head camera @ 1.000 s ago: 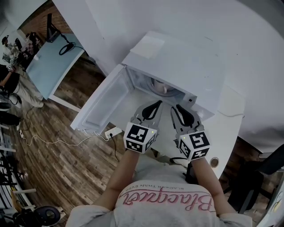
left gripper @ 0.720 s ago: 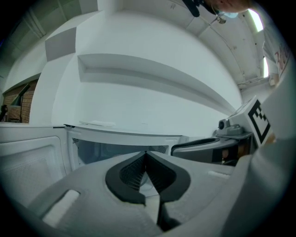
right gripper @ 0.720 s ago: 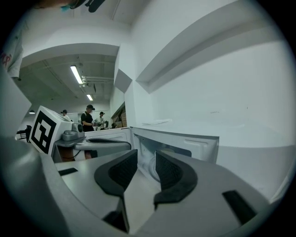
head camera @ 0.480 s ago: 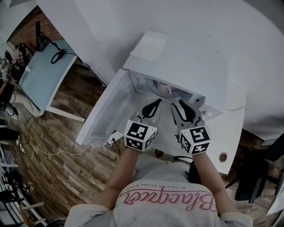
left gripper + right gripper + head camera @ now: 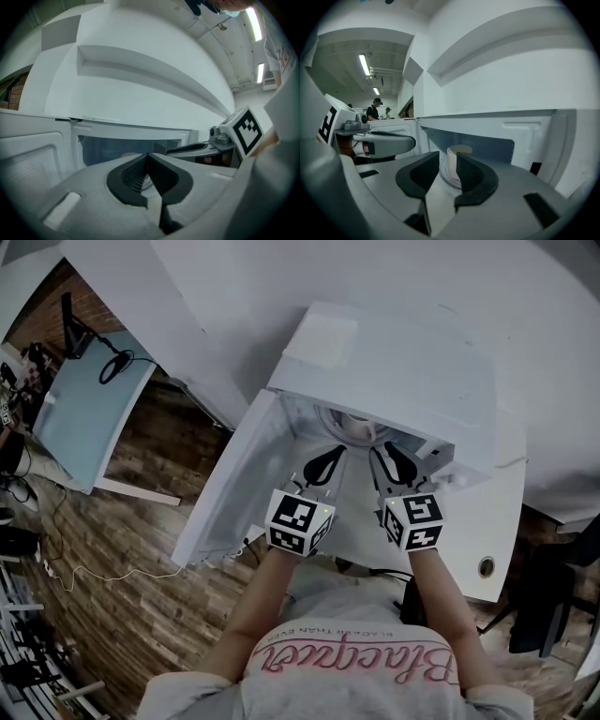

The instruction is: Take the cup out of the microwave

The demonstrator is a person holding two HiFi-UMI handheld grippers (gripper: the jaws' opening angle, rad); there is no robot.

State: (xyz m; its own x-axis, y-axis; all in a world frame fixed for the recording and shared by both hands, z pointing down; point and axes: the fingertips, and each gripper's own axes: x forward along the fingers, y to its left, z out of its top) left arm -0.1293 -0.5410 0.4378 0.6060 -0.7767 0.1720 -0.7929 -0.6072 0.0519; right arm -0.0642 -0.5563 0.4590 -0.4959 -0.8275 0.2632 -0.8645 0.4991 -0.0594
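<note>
The left gripper and right gripper have come nearer the open microwave, and the right's jaws are now spread wide. The cup stands inside the microwave, untouched beyond them. The left's jaws are pressed together, empty.

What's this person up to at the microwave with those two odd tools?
A person is getting a cup out of a white microwave whose door stands open. They have a hand-held gripper in each hand, both just outside the opening. The right hand-held gripper is open and lined up with the cup, which stands inside, not yet touched. The left hand-held gripper is shut and empty.
</note>
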